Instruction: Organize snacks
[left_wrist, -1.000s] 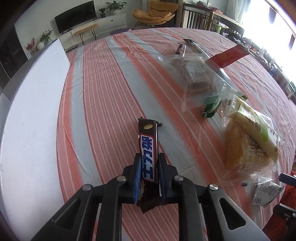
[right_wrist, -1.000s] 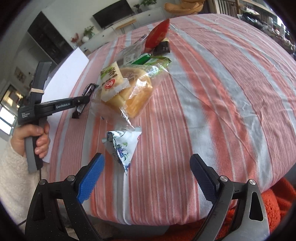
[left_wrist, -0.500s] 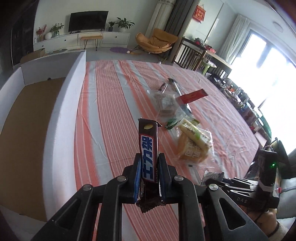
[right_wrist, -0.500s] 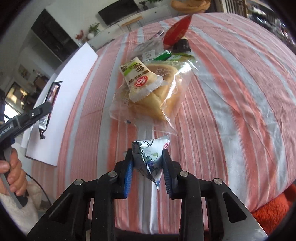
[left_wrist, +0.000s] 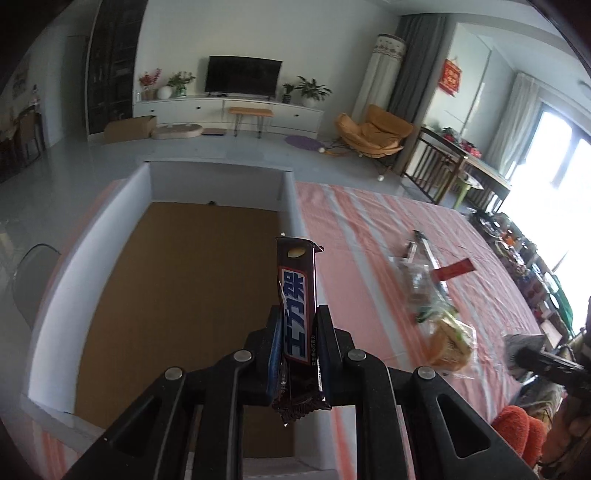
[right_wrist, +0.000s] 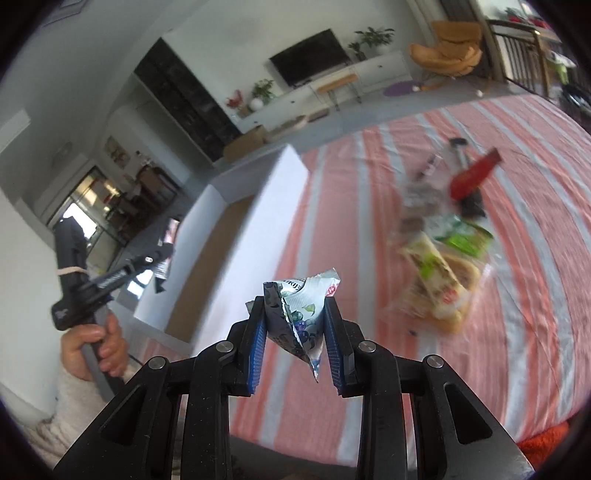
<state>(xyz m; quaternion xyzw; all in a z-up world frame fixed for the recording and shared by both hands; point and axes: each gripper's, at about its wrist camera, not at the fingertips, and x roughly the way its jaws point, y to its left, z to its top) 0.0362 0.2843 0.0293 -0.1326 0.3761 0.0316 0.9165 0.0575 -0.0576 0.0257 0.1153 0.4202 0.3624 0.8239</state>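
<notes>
While the left gripper (left_wrist: 297, 332) pinches a dark brown chocolate bar (left_wrist: 296, 295) above the white box with brown cardboard floor (left_wrist: 184, 295), the right gripper (right_wrist: 295, 328) clamps a small crumpled blue-white snack packet (right_wrist: 301, 314) over the striped tablecloth (right_wrist: 369, 240).

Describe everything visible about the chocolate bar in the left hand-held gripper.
The chocolate bar is a long, glossy dark-brown wrapper with a blue-and-white label and crimped ends. The left hand-held gripper clamps its lower half, so it points away from the camera above the white-walled box with a cardboard floor. Only the pads touch it.
</notes>
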